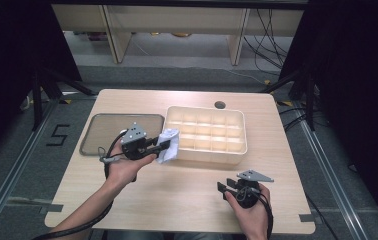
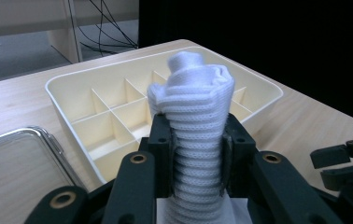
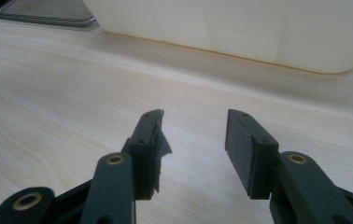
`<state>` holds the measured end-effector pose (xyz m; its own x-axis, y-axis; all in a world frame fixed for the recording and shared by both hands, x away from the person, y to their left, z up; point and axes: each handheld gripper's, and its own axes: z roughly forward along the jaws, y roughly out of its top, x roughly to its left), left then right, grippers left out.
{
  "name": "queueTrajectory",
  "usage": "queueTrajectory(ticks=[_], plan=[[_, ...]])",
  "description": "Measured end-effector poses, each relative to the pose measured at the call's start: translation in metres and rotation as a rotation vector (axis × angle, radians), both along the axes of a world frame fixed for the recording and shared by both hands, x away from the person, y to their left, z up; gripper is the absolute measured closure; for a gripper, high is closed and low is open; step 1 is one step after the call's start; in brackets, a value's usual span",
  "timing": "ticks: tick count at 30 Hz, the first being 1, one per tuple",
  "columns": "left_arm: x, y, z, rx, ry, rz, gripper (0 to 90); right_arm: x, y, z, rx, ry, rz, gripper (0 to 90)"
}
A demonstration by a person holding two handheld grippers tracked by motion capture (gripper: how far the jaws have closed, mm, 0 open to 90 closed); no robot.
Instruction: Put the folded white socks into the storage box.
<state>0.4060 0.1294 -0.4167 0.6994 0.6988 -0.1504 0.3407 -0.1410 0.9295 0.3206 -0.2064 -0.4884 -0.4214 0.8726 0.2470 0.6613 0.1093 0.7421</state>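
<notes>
My left gripper is shut on a rolled white knitted cloth, held just off the front left corner of the cream divided box. In the left gripper view the cloth roll stands upright between the black fingers, above the box's near compartments. My right gripper rests low near the table's front right, open, with nothing between its pads. The right gripper points toward the box's outer wall.
A shallow grey metal tray lies left of the box, also seen as the tray in the left gripper view. A round cable hole sits at the table's far edge. Bare wood tabletop spreads between the two hands.
</notes>
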Motion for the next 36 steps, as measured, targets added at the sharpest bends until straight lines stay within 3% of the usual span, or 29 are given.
queueTrajectory(ticks=[10, 14, 21, 30, 36], plan=[[0.019, -0.001, 0.005, 0.014, -0.005, 0.028, 69.9, -0.001, 0.000, 0.000, -0.011, -0.011, -0.007, 56.8], [0.026, -0.003, 0.005, 0.024, -0.007, 0.032, 69.9, -0.001, 0.000, -0.001, 0.009, -0.020, 0.002, 56.7], [0.037, -0.009, 0.006, 0.028, -0.011, 0.043, 69.8, -0.001, -0.001, -0.001, 0.006, -0.007, -0.006, 56.5], [0.049, -0.010, 0.001, 0.062, -0.001, 0.061, 69.8, -0.001, -0.001, -0.002, 0.014, -0.016, -0.004, 56.5], [0.058, -0.015, -0.007, 0.109, 0.018, 0.065, 69.7, -0.002, -0.001, -0.001, 0.008, -0.011, -0.006, 56.4]])
